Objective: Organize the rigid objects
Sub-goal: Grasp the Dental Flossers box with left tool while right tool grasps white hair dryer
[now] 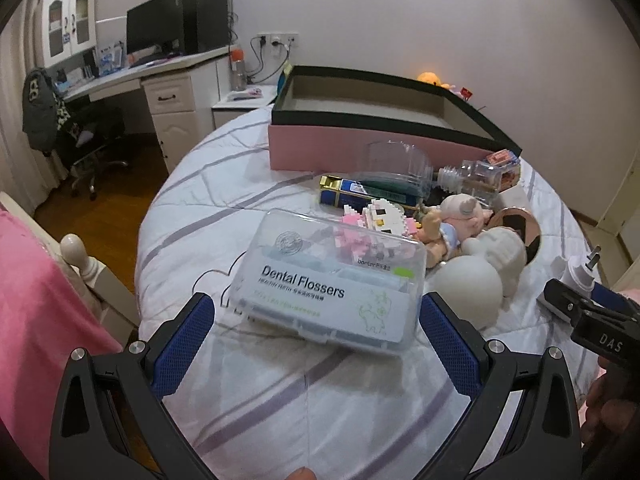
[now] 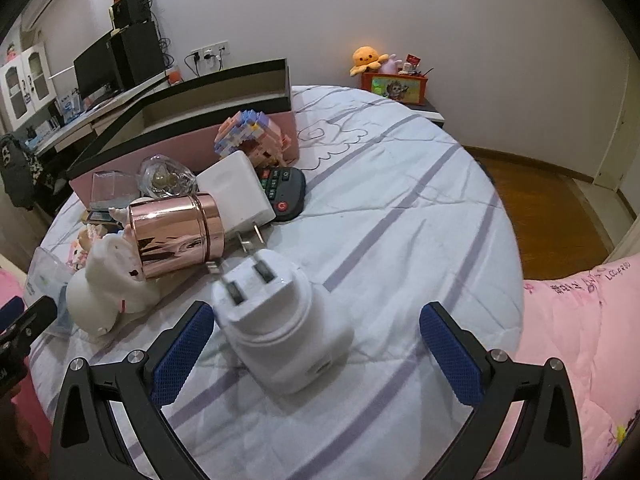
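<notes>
1. While both grippers hang spread wide and grip nothing, treat this as the approach to two picks: left gripper [image 1: 316, 332] lined up on the floss box [image 1: 328, 280], right gripper [image 2: 316, 340] lined up on the plug [image 2: 276, 320].
2. Left side: box lies flat on the bed [image 1: 304, 400], just ahead of the fingertips and between their lines, turned a little askew. Square the tool to the long edges first, so both pads [image 1: 186, 344] meet the short ends flat.
3. Push forward until the pads bracket the box's middle, then close. Clear plastic looks slick and the lid may flex; squeeze gently, low on the body.
4. Keep clear of the white figure [image 1: 476, 276] just beyond the right finger; the far right corner of the box sits close to it.
5. Right side: plug lies between the fingers, nearer the left one, prongs pointing away from the tool. Shift left to centre it, then close on the round body, not on the prongs.
6. Mind the copper tin [image 2: 176, 236] ahead and to the left; probably rolls if nudged.
7. Carry both to the open pink box [image 1: 384, 148], well ahead of the left tool beyond the clutter. Lift high enough to clear the pile and the dark rim.
8. Set the flat box down first, against a wall.
</notes>
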Tool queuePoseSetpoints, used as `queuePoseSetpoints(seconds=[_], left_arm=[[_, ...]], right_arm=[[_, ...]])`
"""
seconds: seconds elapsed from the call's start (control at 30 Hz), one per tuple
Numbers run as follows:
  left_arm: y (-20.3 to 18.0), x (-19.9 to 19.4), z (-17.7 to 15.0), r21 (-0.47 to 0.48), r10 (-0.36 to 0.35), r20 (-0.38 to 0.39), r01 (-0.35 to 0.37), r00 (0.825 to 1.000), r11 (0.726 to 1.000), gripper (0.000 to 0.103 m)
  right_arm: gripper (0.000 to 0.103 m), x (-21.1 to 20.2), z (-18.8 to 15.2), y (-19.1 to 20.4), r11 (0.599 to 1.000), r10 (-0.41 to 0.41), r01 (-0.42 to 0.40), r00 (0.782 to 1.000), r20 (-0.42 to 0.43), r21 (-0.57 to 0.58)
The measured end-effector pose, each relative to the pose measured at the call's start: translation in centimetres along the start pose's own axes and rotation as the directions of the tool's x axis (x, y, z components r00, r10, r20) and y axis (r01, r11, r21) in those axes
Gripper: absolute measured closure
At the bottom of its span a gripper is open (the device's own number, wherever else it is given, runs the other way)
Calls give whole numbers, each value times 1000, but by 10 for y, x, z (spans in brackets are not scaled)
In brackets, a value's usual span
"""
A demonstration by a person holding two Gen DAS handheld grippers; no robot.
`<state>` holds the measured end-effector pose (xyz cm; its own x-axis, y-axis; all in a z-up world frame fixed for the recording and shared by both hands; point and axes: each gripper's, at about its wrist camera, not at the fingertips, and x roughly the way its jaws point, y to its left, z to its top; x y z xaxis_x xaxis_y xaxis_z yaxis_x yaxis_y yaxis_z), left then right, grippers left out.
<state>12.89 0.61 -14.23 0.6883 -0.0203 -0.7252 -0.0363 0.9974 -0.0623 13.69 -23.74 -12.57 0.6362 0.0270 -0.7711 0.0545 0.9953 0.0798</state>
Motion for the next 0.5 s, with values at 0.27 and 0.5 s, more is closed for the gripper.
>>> queuePoseSetpoints(seconds=[0.27,0.5], left_arm=[[-6,27,6,58,-3,-49,6,999,998,1],[-4,27,14,60,-49,-58,52,997,997,5]], right_arm=[[15,13,1,6,999,-1,0,1000,-9,-49],[41,7,1,0,998,39,-38,999,4,-50]])
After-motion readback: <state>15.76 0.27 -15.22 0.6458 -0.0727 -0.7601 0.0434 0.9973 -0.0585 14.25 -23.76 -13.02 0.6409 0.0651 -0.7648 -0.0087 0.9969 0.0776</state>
